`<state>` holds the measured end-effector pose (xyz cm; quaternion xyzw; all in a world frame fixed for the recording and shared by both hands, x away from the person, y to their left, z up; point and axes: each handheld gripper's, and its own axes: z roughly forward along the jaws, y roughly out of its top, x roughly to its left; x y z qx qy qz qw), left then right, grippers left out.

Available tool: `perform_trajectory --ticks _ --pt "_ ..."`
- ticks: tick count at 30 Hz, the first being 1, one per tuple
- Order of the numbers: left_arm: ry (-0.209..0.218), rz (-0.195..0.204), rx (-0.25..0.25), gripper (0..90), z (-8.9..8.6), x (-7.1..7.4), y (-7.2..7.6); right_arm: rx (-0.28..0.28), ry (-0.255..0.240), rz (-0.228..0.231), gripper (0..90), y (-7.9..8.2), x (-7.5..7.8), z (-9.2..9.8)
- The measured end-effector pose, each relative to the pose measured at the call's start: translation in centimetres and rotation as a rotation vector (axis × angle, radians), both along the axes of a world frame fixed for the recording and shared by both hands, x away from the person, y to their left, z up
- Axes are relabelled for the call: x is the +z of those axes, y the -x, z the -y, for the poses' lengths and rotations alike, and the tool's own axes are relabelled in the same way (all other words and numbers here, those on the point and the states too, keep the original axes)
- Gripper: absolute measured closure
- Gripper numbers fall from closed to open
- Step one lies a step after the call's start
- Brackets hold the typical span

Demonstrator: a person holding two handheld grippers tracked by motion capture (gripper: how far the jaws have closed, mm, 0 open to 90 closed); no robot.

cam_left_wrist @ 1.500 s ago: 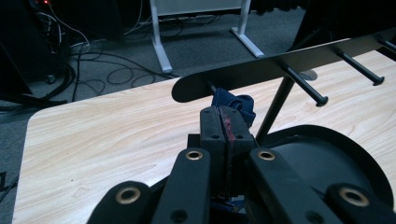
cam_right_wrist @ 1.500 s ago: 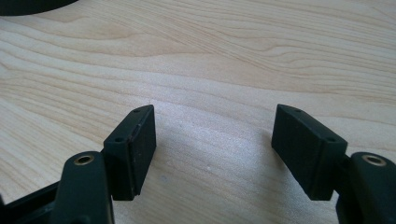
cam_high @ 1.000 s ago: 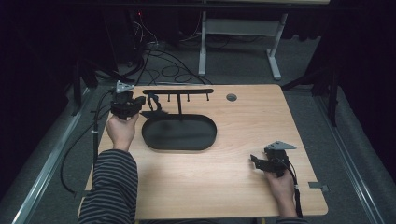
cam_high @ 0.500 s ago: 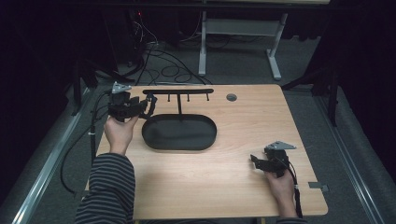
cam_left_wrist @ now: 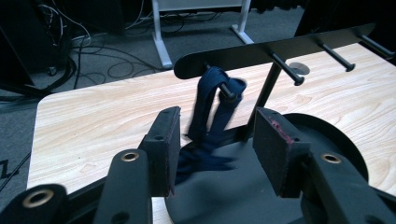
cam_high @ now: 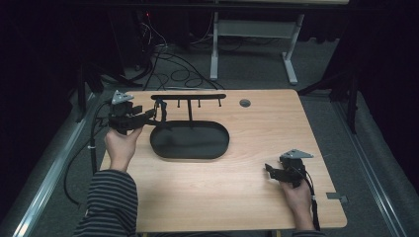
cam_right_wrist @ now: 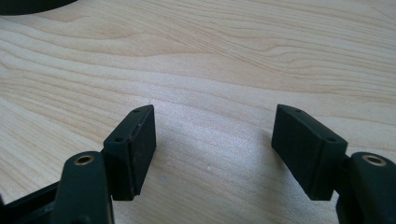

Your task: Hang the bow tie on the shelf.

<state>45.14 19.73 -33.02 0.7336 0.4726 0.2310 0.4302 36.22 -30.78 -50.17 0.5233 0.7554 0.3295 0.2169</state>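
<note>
A second ago the left claw (cam_high: 148,115) sat lower and nearer the person, by the left end of the black oval tray; it has since travelled up and away toward the far-left end of the rack (cam_high: 188,97), and now stands just short of the dark blue strap (cam_left_wrist: 215,105). In the left gripper view the strap is looped over the first peg (cam_left_wrist: 227,91) at the rack's left end, its two sides hanging down and its loose tail bunched on the black tray (cam_high: 217,148) that forms the rack's base. The left claw's jaws are spread apart with nothing between them, the strap seen through the gap a little beyond the pads. The rack, tray and strap lie in the same place across the three high views. The right claw (cam_high: 269,170) has not shifted: it rests low over the bare wooden surface (cam_high: 257,123) near the person's right edge, well apart from the tray, its jaws wide and holding nothing. The change reads as an approach. The strap hangs on its peg untouched, so the left claw seems either lined up to close on it or freshly let go of it; the pictures do not settle which, though the movement toward the peg favours the first.
</note>
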Motion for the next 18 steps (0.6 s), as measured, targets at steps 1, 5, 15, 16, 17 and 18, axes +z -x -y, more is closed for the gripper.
perform_trajectory --ticks 1,5,15,16,17,18 --pt "0.004 0.001 -0.002 51.4 0.0 0.1 0.1 0.000 0.001 0.000 32.2 0.0 0.0 0.0" --pt "0.006 0.001 -0.011 50.4 -0.1 0.2 0.6 0.000 0.002 0.000 32.2 0.0 0.0 0.0" --pt "-0.012 0.000 -0.035 48.6 0.2 0.5 1.5 0.000 0.002 0.000 32.1 0.0 0.0 0.0" --pt "-0.015 0.001 -0.041 48.5 0.3 0.6 1.7 0.000 0.002 0.000 32.2 0.0 0.0 0.0" --pt "-0.016 0.002 -0.043 48.3 0.3 0.6 1.8 0.000 0.002 0.000 32.2 0.0 0.0 0.0" --pt "-0.015 0.003 -0.046 48.2 0.4 0.6 1.9 0.000 0.002 0.000 32.1 0.0 0.0 0.0"
